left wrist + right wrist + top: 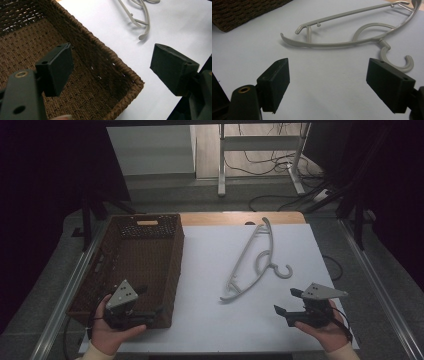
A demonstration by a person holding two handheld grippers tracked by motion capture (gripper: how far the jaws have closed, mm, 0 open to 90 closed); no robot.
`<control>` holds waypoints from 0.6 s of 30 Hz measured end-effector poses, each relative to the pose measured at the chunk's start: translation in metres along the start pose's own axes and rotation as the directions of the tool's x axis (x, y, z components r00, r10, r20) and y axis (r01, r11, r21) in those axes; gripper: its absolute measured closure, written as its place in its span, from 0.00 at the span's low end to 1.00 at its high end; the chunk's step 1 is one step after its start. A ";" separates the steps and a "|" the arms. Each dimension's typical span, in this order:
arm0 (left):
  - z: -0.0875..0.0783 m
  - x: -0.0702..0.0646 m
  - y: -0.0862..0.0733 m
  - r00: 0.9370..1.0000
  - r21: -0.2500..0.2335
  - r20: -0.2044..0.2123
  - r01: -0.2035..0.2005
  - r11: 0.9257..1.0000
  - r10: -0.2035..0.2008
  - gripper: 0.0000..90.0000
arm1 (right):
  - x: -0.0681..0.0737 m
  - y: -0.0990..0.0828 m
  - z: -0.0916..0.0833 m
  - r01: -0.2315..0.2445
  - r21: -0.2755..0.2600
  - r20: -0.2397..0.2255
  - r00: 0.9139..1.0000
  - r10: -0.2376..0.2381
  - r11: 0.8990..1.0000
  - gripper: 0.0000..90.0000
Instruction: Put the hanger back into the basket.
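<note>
The light, rigid, smooth plastic hanger [252, 262] lies flat at 11 o'clock from the wide-open, empty right gripper [288, 303]; grasp its thin lower bar, beside the basket [170, 265]

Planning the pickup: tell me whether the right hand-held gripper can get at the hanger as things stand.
Probably yes. The right hand-held gripper is open, and only bare white table lies between it and the hanger, which lies flat.

Both grippers are black: the left gripper [150, 303] and right gripper [286, 302] each carry a grey three-cornered plate with dark screw holes at 12 o'clock, brass-ringed holes by the blocky pads; cream cuffs.
</note>
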State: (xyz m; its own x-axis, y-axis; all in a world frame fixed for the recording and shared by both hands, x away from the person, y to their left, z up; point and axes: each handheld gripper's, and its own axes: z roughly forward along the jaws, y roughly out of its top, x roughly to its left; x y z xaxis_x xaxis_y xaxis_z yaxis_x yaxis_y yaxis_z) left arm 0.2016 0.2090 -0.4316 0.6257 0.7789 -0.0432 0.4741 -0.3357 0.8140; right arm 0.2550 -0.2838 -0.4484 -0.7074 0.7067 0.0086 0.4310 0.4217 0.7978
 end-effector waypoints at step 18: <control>-0.001 -0.002 0.001 1.000 0.002 -0.002 -0.002 1.000 0.002 0.21 | 0.000 0.000 0.000 0.007 0.004 0.003 1.000 -0.007 1.000 0.21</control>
State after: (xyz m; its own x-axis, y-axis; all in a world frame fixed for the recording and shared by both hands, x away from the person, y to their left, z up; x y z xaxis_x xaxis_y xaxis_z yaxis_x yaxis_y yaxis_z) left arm 0.2005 0.2078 -0.4308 0.6255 0.7792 -0.0407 0.4741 -0.3381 0.8129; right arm 0.2547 -0.2838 -0.4483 -0.7087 0.7055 0.0017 0.4284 0.4285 0.7955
